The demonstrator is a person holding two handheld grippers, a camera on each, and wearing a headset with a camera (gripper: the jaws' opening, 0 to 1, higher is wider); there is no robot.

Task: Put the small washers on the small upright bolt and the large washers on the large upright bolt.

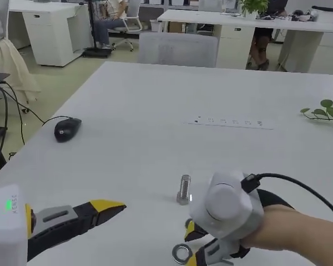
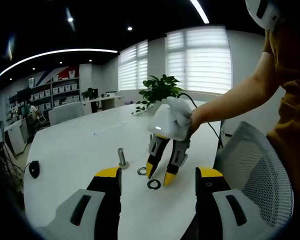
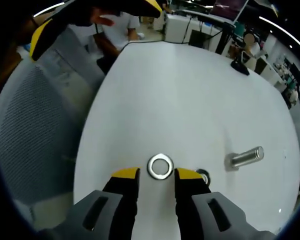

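Down near the white table (image 1: 155, 100) with the right gripper (image 3: 157, 176), tips pointed at the surface, jaws parted and clasping nothing. Just ahead of those yellow tips, flat on the tabletop and roughly centred on the gap: a large washer (image 3: 160, 166), lying loose. Beside it, half tucked behind one jaw in the right gripper view, a second washer (image 3: 204, 176), possibly the smaller sort, though too hidden to judge. In the left gripper view, both washers flat on the table by the right gripper's tips, one just under them, the other a little toward the bolt (image 1: 183, 189). Farther off, standing upright on its head, apart from both washers and bare of any: that single silver bolt. Off to the person's left and low over the table, the left gripper (image 2: 158, 174), jaws spread wide, empty, aimed across at the right gripper from well apart. Elsewhere on the table: a black mouse (image 1: 67, 129) with its cord near the far left edge, and a white power strip (image 1: 230, 122) beyond the bolt.
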